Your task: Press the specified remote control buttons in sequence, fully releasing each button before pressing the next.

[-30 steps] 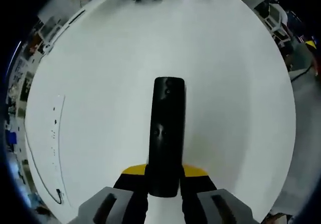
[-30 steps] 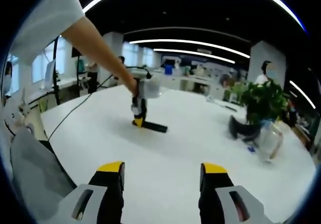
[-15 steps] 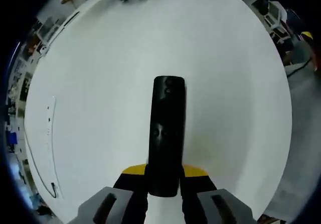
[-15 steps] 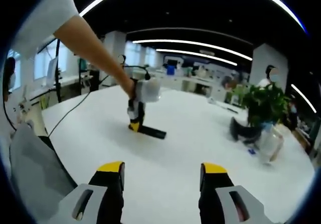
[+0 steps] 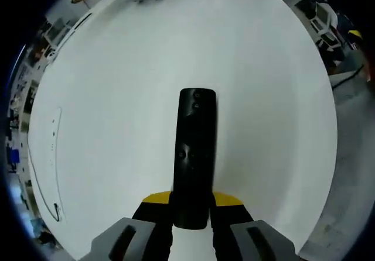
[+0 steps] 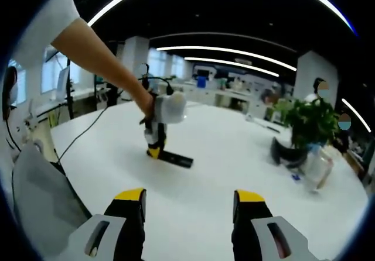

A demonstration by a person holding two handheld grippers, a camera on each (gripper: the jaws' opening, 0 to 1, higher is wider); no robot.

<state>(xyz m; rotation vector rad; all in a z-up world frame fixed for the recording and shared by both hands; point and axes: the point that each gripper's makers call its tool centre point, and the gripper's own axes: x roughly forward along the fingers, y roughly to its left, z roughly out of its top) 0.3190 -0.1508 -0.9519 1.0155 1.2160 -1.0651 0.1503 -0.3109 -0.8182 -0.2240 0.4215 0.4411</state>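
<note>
A long black remote control (image 5: 193, 155) points away from me in the left gripper view, small buttons on its top face. My left gripper (image 5: 192, 201) is shut on its near end, one yellow-tipped jaw on each side. In the right gripper view that same left gripper (image 6: 154, 150), held by a person's hand, keeps the remote (image 6: 177, 159) roughly level, low over the white table (image 6: 234, 155). Whether it touches the table I cannot tell. My right gripper (image 6: 190, 205) hangs open above the table's near part, well short of the remote, with nothing between its jaws.
A potted plant (image 6: 309, 120), a dark object (image 6: 286, 154) and a clear container (image 6: 316, 166) stand at the table's right side. A thin black cable (image 5: 55, 155) runs along the table's left edge. A person's bare arm (image 6: 99, 56) reaches in from the upper left.
The left gripper has kept its grip on the remote and drifted slightly over the table. In the right gripper view it looks a little nearer. The right jaws stay open.
</note>
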